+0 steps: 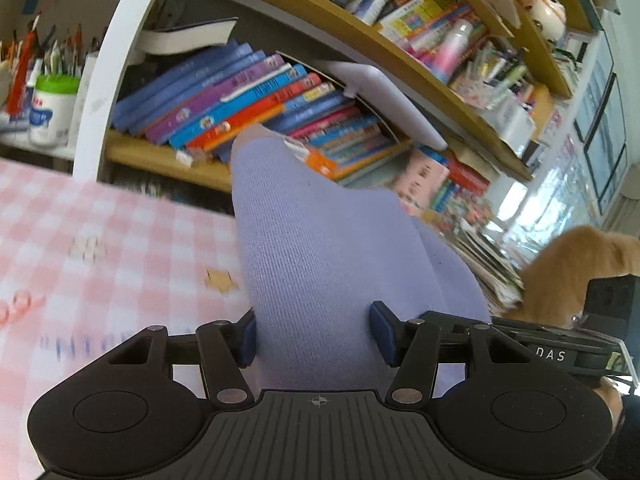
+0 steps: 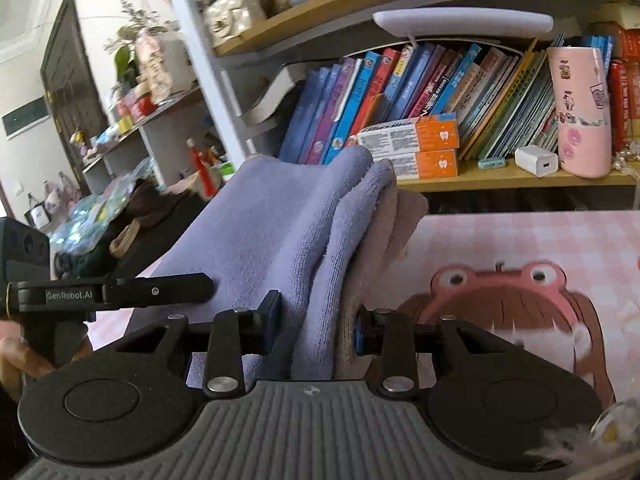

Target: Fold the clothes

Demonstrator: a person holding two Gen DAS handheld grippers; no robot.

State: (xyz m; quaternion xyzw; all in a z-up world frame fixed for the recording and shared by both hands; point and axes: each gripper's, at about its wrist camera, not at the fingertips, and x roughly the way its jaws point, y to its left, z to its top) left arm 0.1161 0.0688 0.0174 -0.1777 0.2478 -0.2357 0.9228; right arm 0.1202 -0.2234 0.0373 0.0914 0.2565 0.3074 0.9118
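A lavender knit garment [image 1: 320,248] is held up off the pink checked table [image 1: 100,240]. My left gripper [image 1: 314,336] is shut on the garment, which bulges up between its blue pads [image 1: 382,332]. My right gripper [image 2: 316,328] is shut on several bunched folds of the same garment [image 2: 280,216], lavender on one side and greyish-pink on the other. The left gripper's black body [image 2: 112,294] shows at the left of the right wrist view, close beside the right gripper. The garment's lower part is hidden behind the grippers.
A bookshelf [image 1: 168,158] packed with books [image 2: 400,88] stands right behind the table. A pink tumbler [image 2: 582,112], a white charger [image 2: 536,160] and orange boxes [image 2: 424,144] sit on its shelf. The tablecloth carries a pink cartoon print [image 2: 500,304]. A pen cup [image 1: 54,108] stands at the far left.
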